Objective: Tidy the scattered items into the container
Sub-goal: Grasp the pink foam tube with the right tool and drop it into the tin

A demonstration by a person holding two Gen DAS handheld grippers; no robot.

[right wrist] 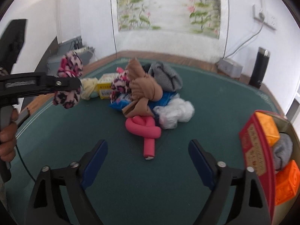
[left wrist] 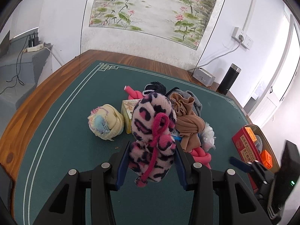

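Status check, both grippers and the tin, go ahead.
Left gripper shut on leopard sock, lifted. Right gripper open, empty, facing pink roller. Tin at right, partly filled.

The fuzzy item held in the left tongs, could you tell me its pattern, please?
Pink with black and magenta leopard spots on the fuzzy item, clearest in the left wrist view.

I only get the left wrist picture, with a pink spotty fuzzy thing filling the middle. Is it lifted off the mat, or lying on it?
Observer: Lifted. In the right wrist view the pink leopard-print sock hangs clear of the green mat, clamped in the left gripper.
Operator: What hides behind it in the pile?
Observer: A blue packet lies under the tan stocking bundle.
Operator: Is the other gripper carrying anything?
Observer: No. The right gripper is open and empty, above the mat just short of the pink foam roller.
Operator: What is in the red box?
Observer: Two orange blocks and something grey between them.
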